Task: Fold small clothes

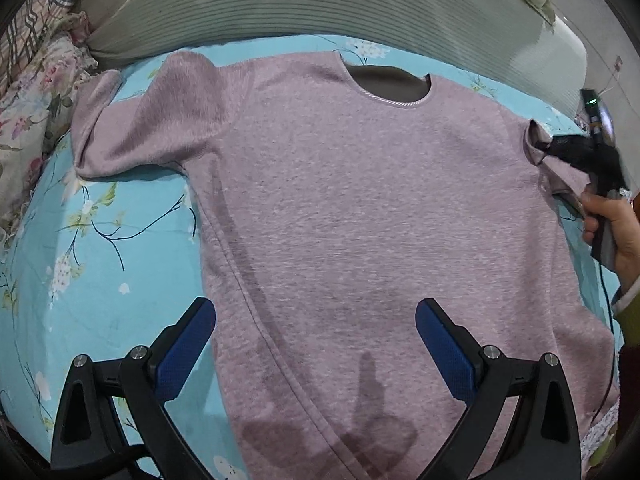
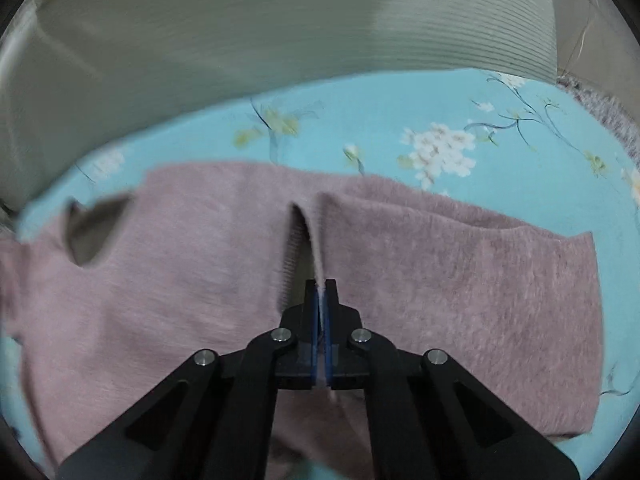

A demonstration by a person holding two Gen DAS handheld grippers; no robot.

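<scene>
Sweater [image 1: 360,208] flat on bed sheet [image 1: 80,280], neck away from cam.
Striped cushion [image 1: 280,4] behind it; L gripper [image 1: 316,344] over hem; R gripper [image 2: 321,292] at R shoulder.

surface: bed, blue floral sheet [image 1: 100,240] | on it: pink sweater [image 1: 360,220] spread flat, grey ribbed cushion [image 1: 280,4]

Fuzzy, seemingly fleece pink sweater [image 1: 360,208]
</scene>
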